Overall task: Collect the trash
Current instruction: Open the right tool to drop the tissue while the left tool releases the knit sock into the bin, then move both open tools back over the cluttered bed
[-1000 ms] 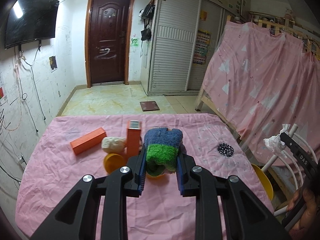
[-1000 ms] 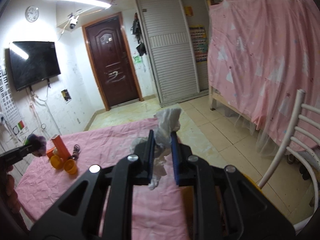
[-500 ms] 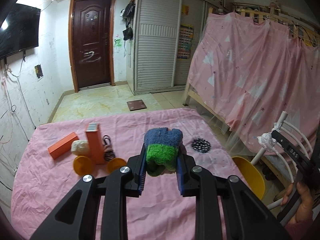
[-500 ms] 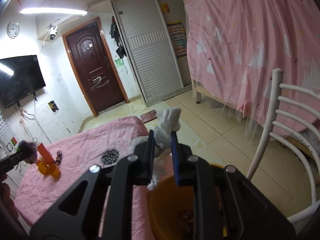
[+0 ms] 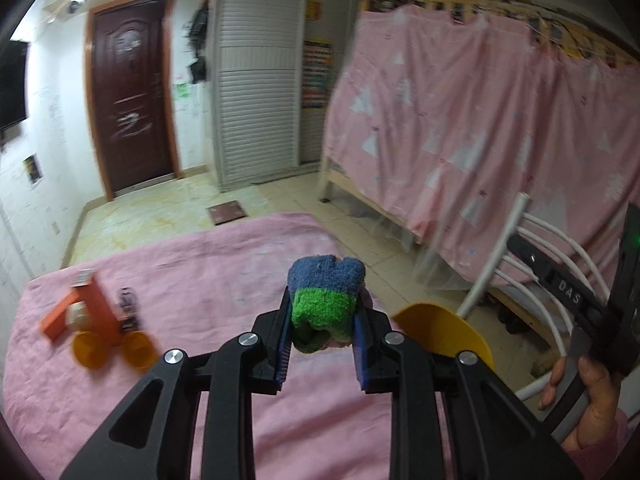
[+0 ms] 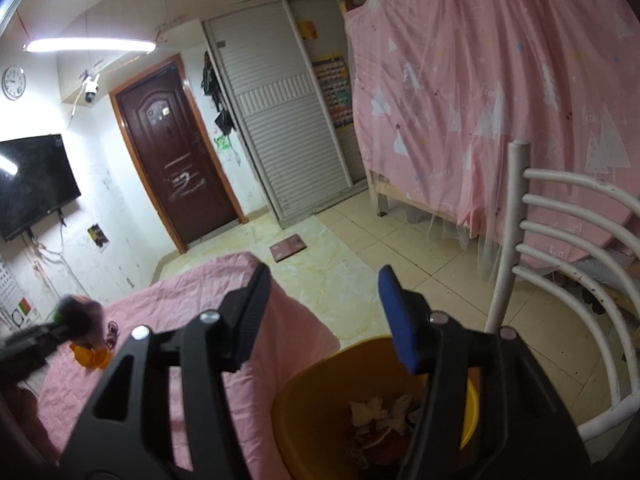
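Note:
My left gripper (image 5: 320,344) is shut on a fuzzy blue and green sock (image 5: 325,300), held above the pink-clothed table (image 5: 200,272) near its right edge. A yellow bin (image 5: 440,330) stands just past that edge. In the right wrist view my right gripper (image 6: 324,312) is open and empty above the same yellow bin (image 6: 316,408), where crumpled white tissue (image 6: 378,410) lies among other trash. The left gripper with the sock also shows blurred in the right wrist view (image 6: 72,316).
An orange box (image 5: 96,312), another orange box lying flat (image 5: 54,322), two yellow cups (image 5: 112,350) and a dark cord (image 5: 128,306) sit at the table's left. A white chair (image 6: 560,264) stands right of the bin. A pink-curtained bunk bed (image 6: 500,100) fills the right side.
My right gripper has opened and the white tissue has dropped into the yellow bin. My left gripper has carried the sock rightward toward the bin.

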Demonstrator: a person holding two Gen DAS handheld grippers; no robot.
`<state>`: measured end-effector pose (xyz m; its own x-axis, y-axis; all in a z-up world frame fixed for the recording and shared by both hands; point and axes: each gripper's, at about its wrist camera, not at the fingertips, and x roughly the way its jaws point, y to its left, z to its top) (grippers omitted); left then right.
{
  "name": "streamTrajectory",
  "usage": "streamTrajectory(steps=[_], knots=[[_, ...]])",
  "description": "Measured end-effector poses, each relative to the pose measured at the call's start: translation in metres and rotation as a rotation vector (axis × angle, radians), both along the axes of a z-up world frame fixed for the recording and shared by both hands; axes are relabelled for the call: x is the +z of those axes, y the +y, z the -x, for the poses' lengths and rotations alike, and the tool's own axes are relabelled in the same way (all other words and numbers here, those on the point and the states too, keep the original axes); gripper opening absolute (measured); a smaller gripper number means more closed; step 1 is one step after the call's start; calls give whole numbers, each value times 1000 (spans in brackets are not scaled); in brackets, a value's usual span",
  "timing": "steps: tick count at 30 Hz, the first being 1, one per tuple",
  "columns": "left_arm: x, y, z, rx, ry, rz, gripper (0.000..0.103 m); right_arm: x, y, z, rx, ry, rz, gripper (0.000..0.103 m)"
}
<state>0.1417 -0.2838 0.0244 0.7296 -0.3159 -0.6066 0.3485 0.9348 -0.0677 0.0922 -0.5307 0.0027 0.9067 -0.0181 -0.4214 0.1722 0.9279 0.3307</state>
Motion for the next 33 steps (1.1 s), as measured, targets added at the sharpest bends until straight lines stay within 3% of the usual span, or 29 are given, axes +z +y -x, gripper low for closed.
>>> streamTrajectory(steps=[8, 14, 16, 19, 21, 33], knots=[[-23, -62, -3, -137, 85, 44, 18, 7, -20, 14, -35, -50, -35, 61], [-30, -102, -1, -207, 105, 29, 19, 8, -35, 19, -55, -72, -66, 61], [-33, -113, -1, -237, 114, 22, 23, 10, -40, 21, -64, -82, -77, 61], [-37, -128, -3, -259, 137, 14, 39, 10, -45, 27, -77, -95, -91, 62], [-39, -133, -4, -257, 140, 7, 49, 9, -46, 28, -80, -101, -99, 66], [-37, -121, -10, -219, 146, -2, 50, 13, -35, 22, -44, -97, -84, 68]])
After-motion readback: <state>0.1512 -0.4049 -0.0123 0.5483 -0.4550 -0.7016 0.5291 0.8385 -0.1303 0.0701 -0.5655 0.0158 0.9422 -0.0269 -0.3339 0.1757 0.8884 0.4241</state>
